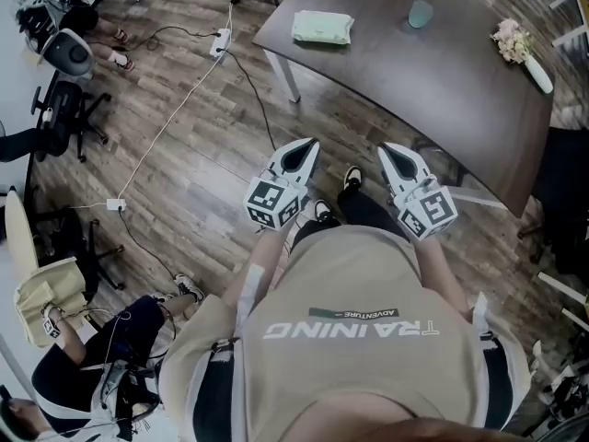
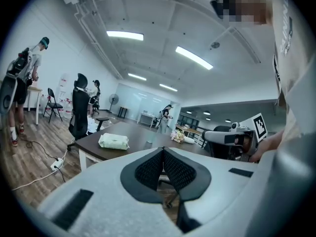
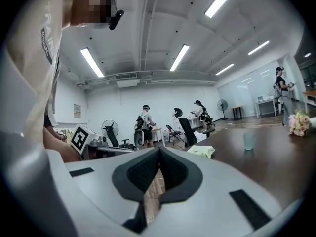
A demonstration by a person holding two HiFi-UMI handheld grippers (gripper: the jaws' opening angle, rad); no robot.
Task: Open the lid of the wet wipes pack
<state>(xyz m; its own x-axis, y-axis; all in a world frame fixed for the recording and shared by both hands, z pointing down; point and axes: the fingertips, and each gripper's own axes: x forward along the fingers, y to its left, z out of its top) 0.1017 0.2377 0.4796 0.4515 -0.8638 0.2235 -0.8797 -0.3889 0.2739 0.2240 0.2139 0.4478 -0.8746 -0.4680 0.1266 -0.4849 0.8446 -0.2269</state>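
The wet wipes pack point(image 1: 322, 28), pale green with its lid down, lies flat near the left corner of the dark brown table point(image 1: 405, 72). It also shows in the left gripper view as a pack point(image 2: 113, 141) on the table ahead, and in the right gripper view as a small pack point(image 3: 201, 151) further off. I stand back from the table with both grippers held in front of my chest. My left gripper point(image 1: 309, 144) point(image 2: 163, 150) has its jaws together with nothing between them. My right gripper point(image 1: 387, 148) point(image 3: 159, 150) is shut and empty too. Both are well short of the pack.
A translucent cup point(image 1: 421, 13) and a vase of flowers point(image 1: 517, 44) stand further along the table. Cables and a power strip point(image 1: 219, 42) run over the wood floor on the left. Office chairs point(image 1: 66, 55) and a seated person point(image 1: 83, 357) are at the left.
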